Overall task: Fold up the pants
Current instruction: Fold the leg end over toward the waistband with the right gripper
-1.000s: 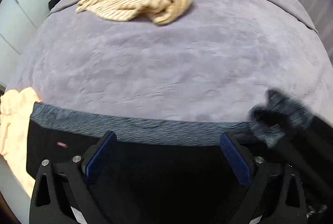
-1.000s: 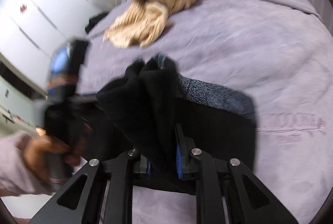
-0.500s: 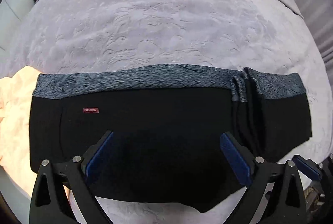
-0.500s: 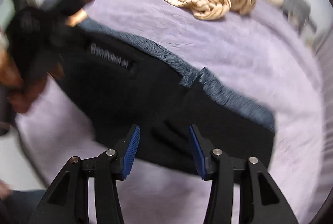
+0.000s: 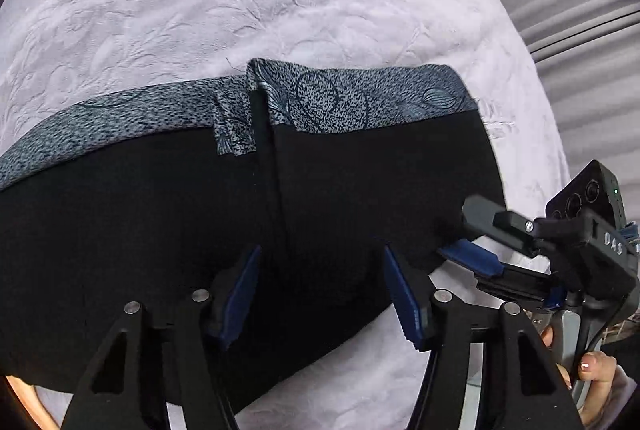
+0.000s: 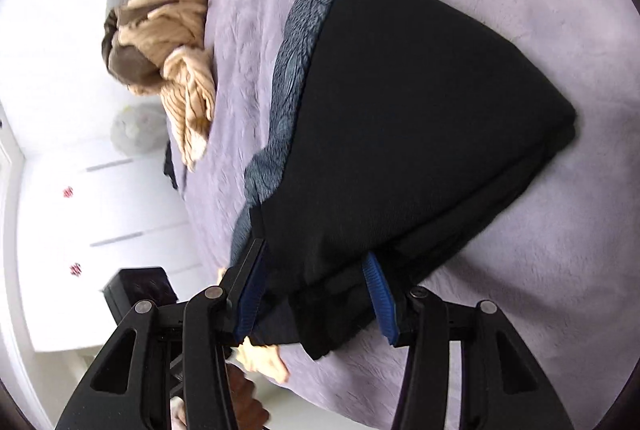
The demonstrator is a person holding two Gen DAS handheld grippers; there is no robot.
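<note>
Black pants [image 5: 160, 230] lie folded near the purple bed's [image 5: 280, 10] front edge, one end just laid over the middle. My left gripper [image 5: 320, 294] has been closing above them, gripping nothing; my right gripper [image 6: 316, 294] has let go, jaws apart. Another fold likely follows.

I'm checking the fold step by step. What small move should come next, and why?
Probably close the left tool on the black pants near the folded flap's edge. Its jaws have just been narrowing over the cloth, and the right tool already straddles the thick end.
</note>
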